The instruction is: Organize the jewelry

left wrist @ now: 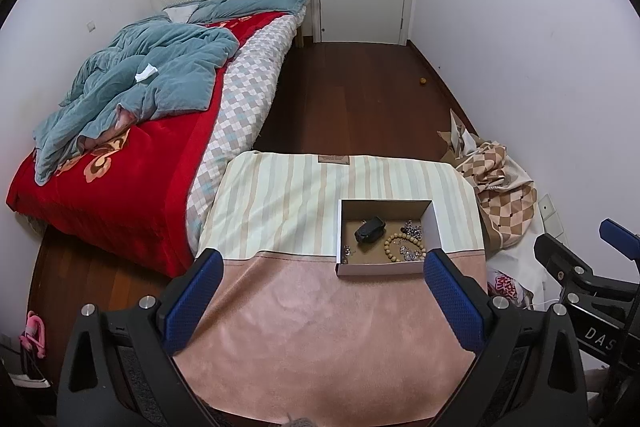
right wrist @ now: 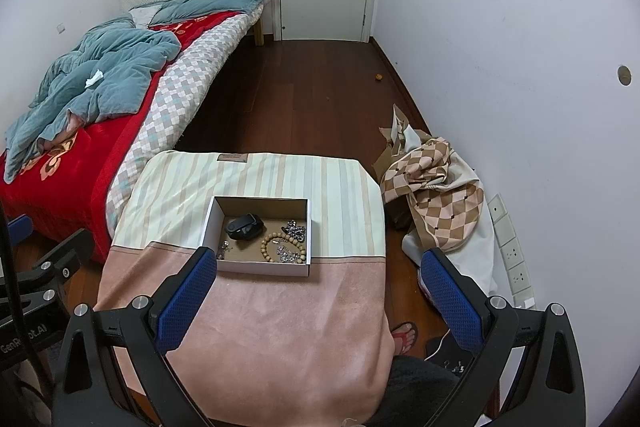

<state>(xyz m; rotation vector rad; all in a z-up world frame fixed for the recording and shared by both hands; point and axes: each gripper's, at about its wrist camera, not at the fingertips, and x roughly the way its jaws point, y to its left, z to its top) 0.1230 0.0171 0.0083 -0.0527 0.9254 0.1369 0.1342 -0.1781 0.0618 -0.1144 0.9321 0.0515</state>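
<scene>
A shallow white cardboard box (right wrist: 256, 233) with a brown inner floor sits on the worktop (right wrist: 280, 307), which is draped in a soft pink cloth that gives way to pale striped fabric beyond. Inside lie a ring of round wooden beads (right wrist: 276, 247), a smooth black oval object (right wrist: 245, 225) that may be a case or fob, and tangled silvery pieces (right wrist: 295, 229) too small to make out. Both tools hover empty over the near cloth: the left hand-held gripper (left wrist: 320, 303) and the right hand-held gripper (right wrist: 318, 303) each have their blue textured pads spread wide. A rumpled bed (left wrist: 120, 163) is cut off at left.
</scene>
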